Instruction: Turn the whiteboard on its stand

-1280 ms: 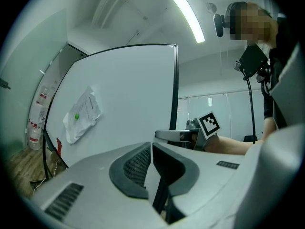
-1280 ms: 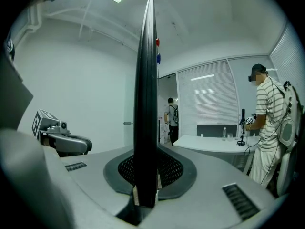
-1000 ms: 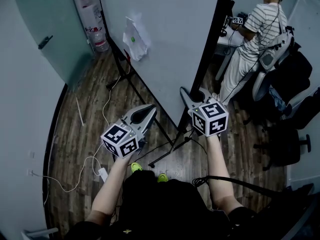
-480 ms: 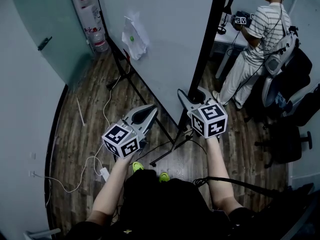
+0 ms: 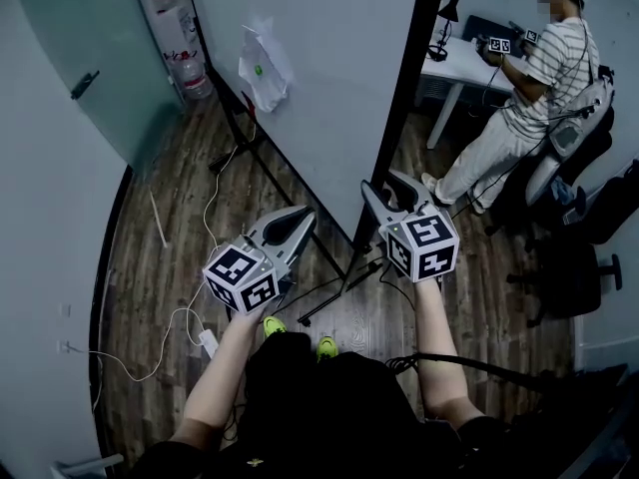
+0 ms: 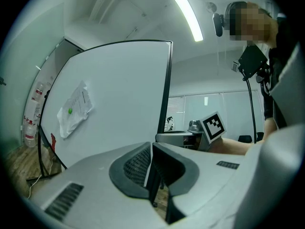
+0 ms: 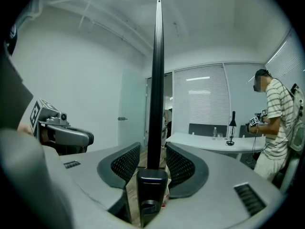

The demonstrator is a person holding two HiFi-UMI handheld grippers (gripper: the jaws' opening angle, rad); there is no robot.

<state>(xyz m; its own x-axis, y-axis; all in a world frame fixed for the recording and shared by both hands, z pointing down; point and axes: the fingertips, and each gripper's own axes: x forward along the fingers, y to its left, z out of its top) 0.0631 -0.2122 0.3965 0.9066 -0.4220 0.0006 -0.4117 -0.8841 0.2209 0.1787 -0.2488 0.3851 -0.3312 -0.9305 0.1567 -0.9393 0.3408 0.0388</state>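
The whiteboard (image 5: 319,78) stands on its black stand (image 5: 334,292), with a crumpled paper (image 5: 262,68) stuck on its face. My right gripper (image 5: 391,190) is at the board's black side edge (image 7: 156,89). The edge runs between the pads (image 7: 181,166), with a thin gap on each side. These jaws have just been opening and now stand open round the edge. My left gripper (image 5: 300,218) hangs in front of the board's face (image 6: 119,94) without touching it. Its pads (image 6: 138,163) are together with nothing between them.
A person in a striped shirt (image 5: 529,98) stands at a white desk (image 5: 454,63) behind the board. Dark office chairs (image 5: 579,267) are at the right. A white cable and power strip (image 5: 205,345) lie on the wooden floor, and water bottles (image 5: 190,73) stand by the glass door (image 5: 90,58).
The right gripper's jaws have spread apart at the board's edge and the gripper has shifted slightly. The left gripper has stayed put. The person at the back has moved right in the view.
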